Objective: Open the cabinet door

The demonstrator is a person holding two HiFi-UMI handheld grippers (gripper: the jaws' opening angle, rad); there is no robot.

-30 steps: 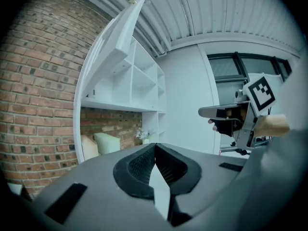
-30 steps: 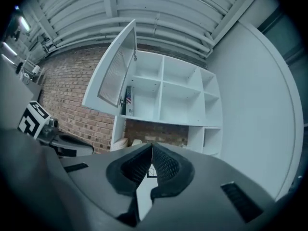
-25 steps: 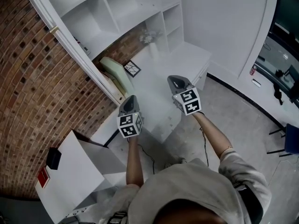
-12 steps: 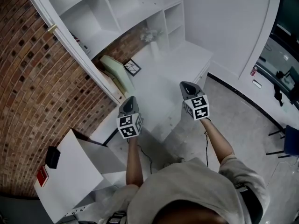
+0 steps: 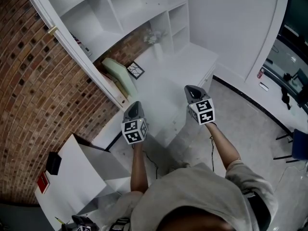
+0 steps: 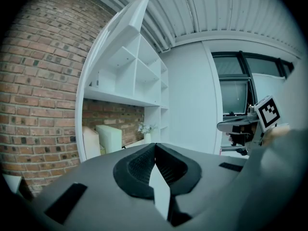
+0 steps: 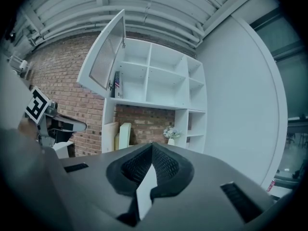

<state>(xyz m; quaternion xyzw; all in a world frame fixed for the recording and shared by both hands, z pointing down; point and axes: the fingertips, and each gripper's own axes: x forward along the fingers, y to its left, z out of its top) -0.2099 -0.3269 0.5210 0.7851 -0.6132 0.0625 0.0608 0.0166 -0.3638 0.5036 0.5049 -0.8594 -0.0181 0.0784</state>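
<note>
Up and left of the right tool (image 7: 151,148), well clear, open cabinet door (image 7: 107,52).

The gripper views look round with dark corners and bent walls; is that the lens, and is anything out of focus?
Left gripper view: yes, a wide-angle lens bows the white shelf unit into a curve inside a black ring. Right gripper view: same bending; the right gripper looks soft, the shelf unit sharper. Head view: straighter lines, soft light, the white counter washed out.

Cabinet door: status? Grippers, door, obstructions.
Left gripper shut, empty. Right gripper shut, empty. Cabinet door stands swung open, neither gripper on it. Nothing seen blocking it.
</note>
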